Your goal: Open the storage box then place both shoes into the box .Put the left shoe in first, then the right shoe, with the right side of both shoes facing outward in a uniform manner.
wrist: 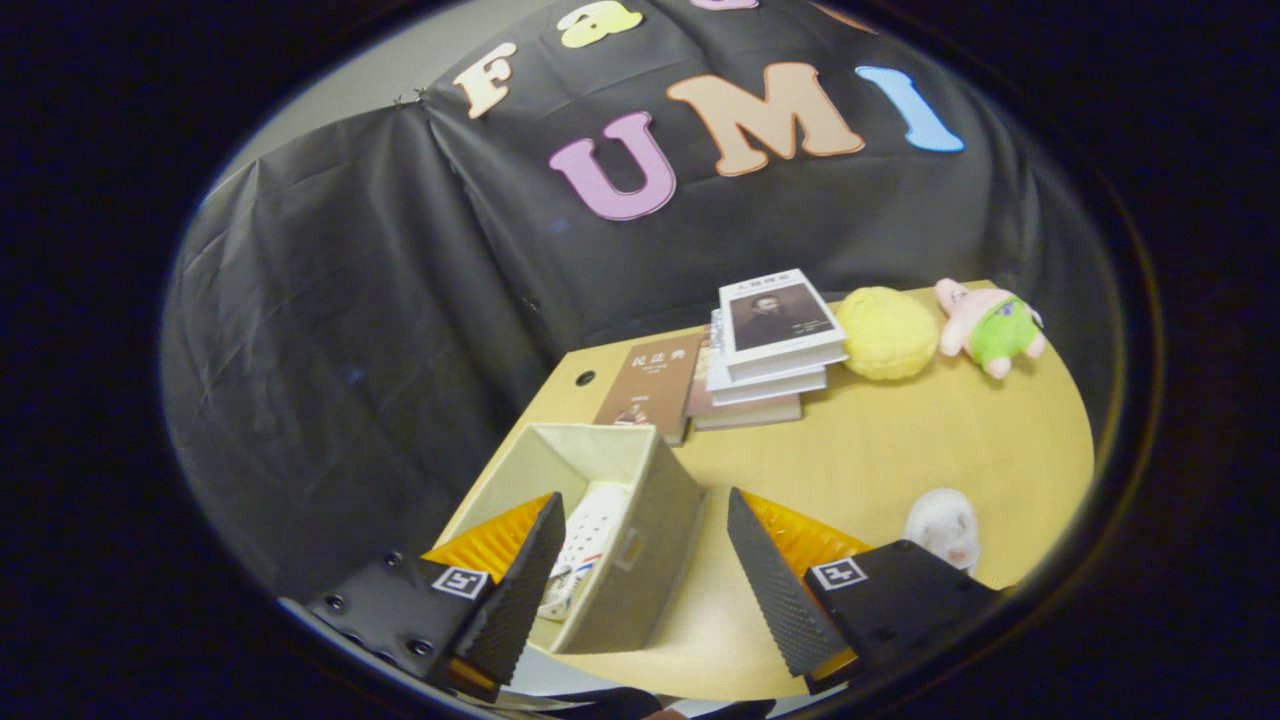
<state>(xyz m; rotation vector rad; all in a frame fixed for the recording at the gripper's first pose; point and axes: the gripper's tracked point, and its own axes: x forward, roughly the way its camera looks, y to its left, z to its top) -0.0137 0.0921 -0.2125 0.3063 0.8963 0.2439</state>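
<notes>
So the gripper [640, 560] is hanging above the near edge of the table [900, 450] with its jaws spread wide, nothing between them but air and the corner of the storage box [640, 520]. The box is open on top, beige fabric, sitting at the near-left part of the table, at about 11 o'clock from the gap between the jaws. One white shoe [590, 545] with little holes in it is already lying inside, partly hidden behind the left finger. Can't tell which shoe of the pair it is or which side faces out.

Further back at 12 o'clock there's a brown book [650, 385] lying flat and, just beside it, a stack of books [770, 350]. At 1 o'clock sits a yellow plush ball [885, 333], with a pink starfish plush [990, 325] next to it. A white fluffy toy [945, 525] sits just beyond the right finger.
</notes>
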